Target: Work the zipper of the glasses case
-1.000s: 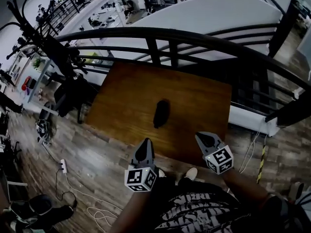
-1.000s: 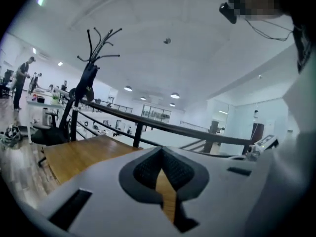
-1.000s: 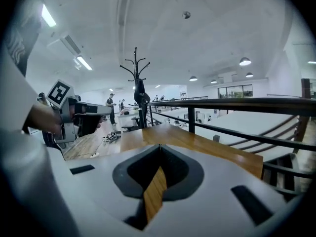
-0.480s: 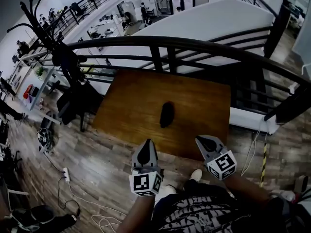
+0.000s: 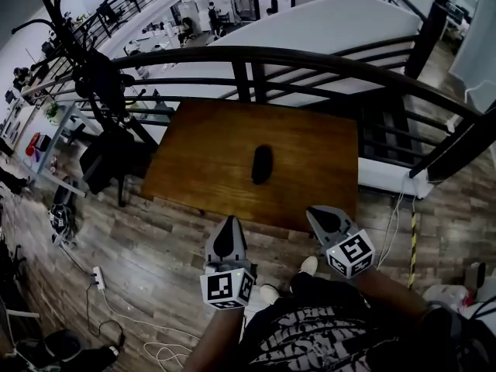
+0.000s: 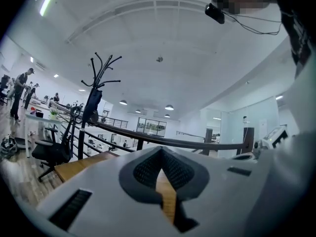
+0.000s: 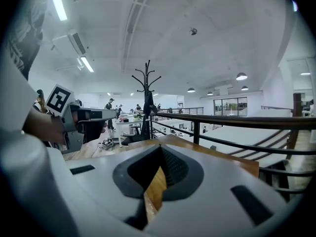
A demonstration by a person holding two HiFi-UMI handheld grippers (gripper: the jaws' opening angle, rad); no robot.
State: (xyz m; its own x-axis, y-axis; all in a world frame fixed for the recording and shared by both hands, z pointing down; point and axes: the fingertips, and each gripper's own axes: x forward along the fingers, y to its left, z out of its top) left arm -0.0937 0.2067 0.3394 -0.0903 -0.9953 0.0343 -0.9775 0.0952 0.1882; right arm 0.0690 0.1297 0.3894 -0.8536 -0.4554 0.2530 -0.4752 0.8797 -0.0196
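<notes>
A dark oval glasses case (image 5: pixel 262 164) lies alone in the middle of the wooden table (image 5: pixel 201 153). Both grippers hang short of the table's near edge, well apart from the case. My left gripper (image 5: pixel 229 222) is over the floor at the left, its jaws shut and empty. My right gripper (image 5: pixel 315 212) is at the right, just at the table's front edge, also shut with nothing in it. In the left gripper view the pads of the left gripper (image 6: pixel 160 150) meet at the tip. In the right gripper view the right gripper (image 7: pixel 159 151) is shut too. The case is hidden in both gripper views.
A black curved railing (image 5: pixel 310 60) runs behind the table, with a drop to a lower floor beyond. A coat rack (image 5: pixel 85 60) and an office chair (image 5: pixel 105 157) stand at the left. Cables and a power strip (image 5: pixel 97 276) lie on the floor. A shoe (image 5: pixel 308 266) shows below.
The head view has shifted a little, so the table and case sit slightly higher in the picture. Both grippers stay shut near the table's front edge.
</notes>
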